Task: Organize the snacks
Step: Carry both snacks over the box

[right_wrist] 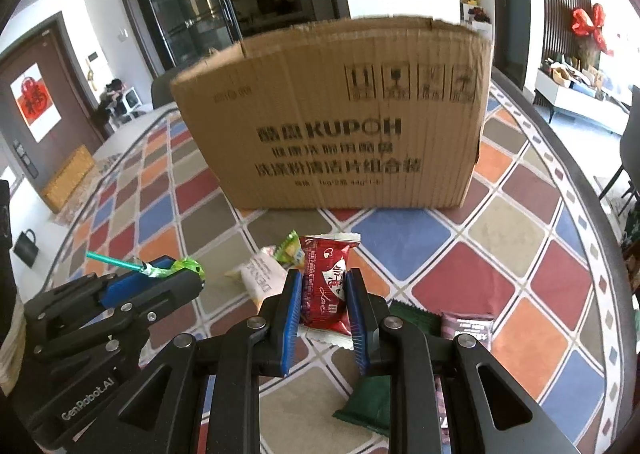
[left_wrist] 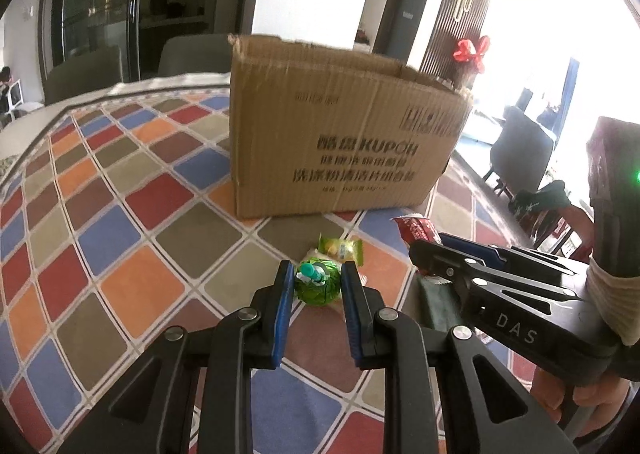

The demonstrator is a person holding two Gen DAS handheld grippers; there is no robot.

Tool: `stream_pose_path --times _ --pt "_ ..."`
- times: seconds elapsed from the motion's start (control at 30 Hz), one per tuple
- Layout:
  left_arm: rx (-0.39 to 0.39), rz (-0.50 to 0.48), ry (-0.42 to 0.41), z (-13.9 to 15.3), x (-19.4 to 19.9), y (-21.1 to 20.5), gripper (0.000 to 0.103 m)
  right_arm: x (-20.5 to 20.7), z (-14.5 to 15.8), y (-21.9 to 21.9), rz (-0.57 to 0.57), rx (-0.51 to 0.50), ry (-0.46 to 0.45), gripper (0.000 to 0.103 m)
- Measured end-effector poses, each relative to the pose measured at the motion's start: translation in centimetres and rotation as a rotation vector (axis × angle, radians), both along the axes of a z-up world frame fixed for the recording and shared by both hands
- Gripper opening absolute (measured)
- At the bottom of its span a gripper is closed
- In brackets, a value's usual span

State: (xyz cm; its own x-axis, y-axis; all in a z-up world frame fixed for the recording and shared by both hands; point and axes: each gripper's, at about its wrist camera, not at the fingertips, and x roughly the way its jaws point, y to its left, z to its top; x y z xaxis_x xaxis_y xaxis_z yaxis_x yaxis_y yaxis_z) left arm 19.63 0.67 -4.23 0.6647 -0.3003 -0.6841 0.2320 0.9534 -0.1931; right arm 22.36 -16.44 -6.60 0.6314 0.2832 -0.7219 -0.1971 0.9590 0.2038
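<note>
My left gripper (left_wrist: 316, 282) is shut on a green wrapped lollipop (left_wrist: 318, 285) with a teal stick; it also shows in the right wrist view (right_wrist: 182, 269), held above the table. My right gripper (right_wrist: 322, 290) is shut on a red snack packet (right_wrist: 325, 286); the packet's end also shows in the left wrist view (left_wrist: 416, 230). An open cardboard box (left_wrist: 340, 133) stands on the table beyond both grippers, and it fills the middle of the right wrist view (right_wrist: 332, 117).
A yellow-green packet (left_wrist: 340, 248) and a white packet (right_wrist: 260, 274) lie on the checkered tablecloth (left_wrist: 120, 213) in front of the box. A dark green packet (right_wrist: 372, 398) and a dark purple packet (right_wrist: 466, 328) lie near my right gripper. Chairs stand past the table's edge.
</note>
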Motion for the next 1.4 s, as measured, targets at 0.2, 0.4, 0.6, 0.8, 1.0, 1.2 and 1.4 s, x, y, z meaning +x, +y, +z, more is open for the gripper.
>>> stream_pose_path --times 0.2,0.4,0.6,0.8,1.0,1.2,1.4 --pt "0.008 0.002 -0.064 2.7 -0.1 -0.1 0.024 -0.5 2.6 -0.3 -0.003 0.023 -0.062 0.024" --pt "0.016 0.001 -0.118 5.0 0.2 -0.4 0.024 -0.6 4.4 -0.5 0.002 0.036 -0.105 0.024" --pt "0.009 -0.01 -0.157 7.4 1.0 -0.7 0.024 -0.1 6.4 -0.7 -0.002 0.039 -0.149 0.024" --pt "0.001 -0.018 -0.199 9.8 2.1 -0.9 0.024 0.4 8.9 -0.8 0.004 0.031 -0.209 0.024" --pt "-0.011 -0.025 -0.208 11.4 3.9 -1.0 0.024 1.6 11.7 -1.0 0.001 0.018 -0.264 0.024" --pt "-0.004 -0.029 -0.198 12.2 6.5 -1.4 0.024 3.5 12.7 -1.3 0.002 0.023 -0.265 0.024" --pt "0.009 -0.028 -0.175 12.1 9.4 -1.5 0.024 5.6 13.0 -1.2 0.007 0.017 -0.259 0.024"
